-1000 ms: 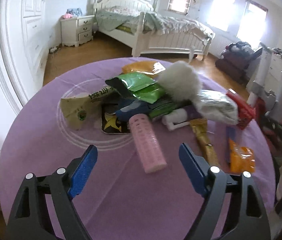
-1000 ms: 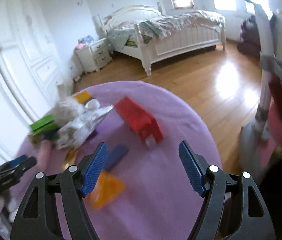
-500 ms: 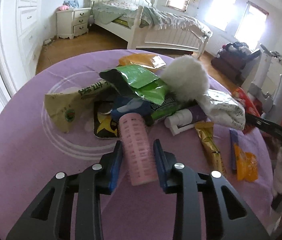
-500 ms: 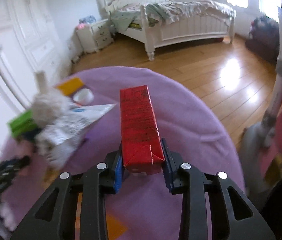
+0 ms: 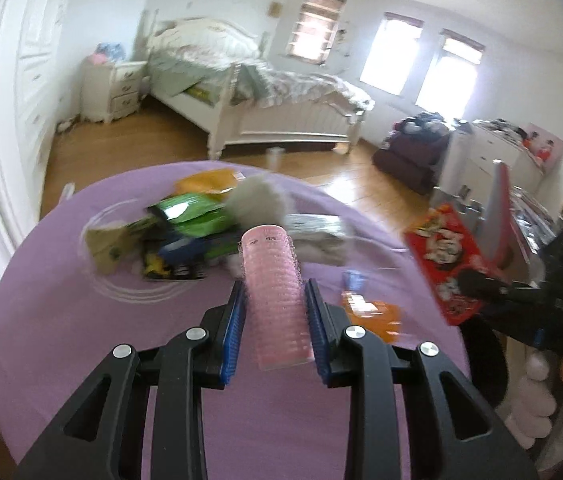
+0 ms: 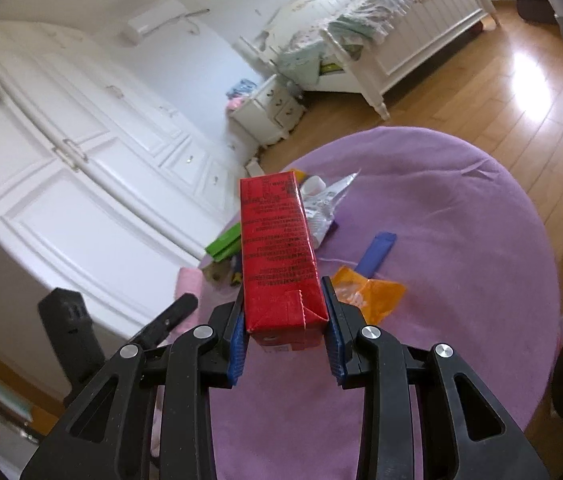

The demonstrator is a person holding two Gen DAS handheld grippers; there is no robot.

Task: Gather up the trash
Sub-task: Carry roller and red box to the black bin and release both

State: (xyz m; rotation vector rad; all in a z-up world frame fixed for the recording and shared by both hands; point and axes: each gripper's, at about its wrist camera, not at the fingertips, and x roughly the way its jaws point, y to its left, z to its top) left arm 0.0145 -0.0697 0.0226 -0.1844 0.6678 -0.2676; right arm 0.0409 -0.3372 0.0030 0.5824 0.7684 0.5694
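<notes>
My left gripper [image 5: 275, 300] is shut on a pink hair roller [image 5: 275, 288] and holds it above the round purple table [image 5: 61, 320]. My right gripper [image 6: 283, 304] is shut on a red drink carton [image 6: 275, 256], lifted above the table [image 6: 461, 280]; the carton also shows at the right of the left wrist view [image 5: 445, 256]. A pile of trash lies on the table: green wrappers [image 5: 193, 216], a white fluffy ball [image 5: 257, 200], a crumpled silver bag [image 5: 317, 236], an orange wrapper [image 6: 369, 292] and a blue stick pack [image 6: 377, 252].
A tan wrapper [image 5: 107, 244] and an orange packet [image 5: 209, 182] lie in the pile. A white bed [image 5: 265, 108], a nightstand [image 5: 111, 90] and white wardrobes [image 6: 81, 184] stand beyond the table on a wood floor. A dresser [image 5: 493, 164] stands at the right.
Both grippers closed, the left on the pink roller and the right on the red carton, and both have since lifted their objects off the table.
</notes>
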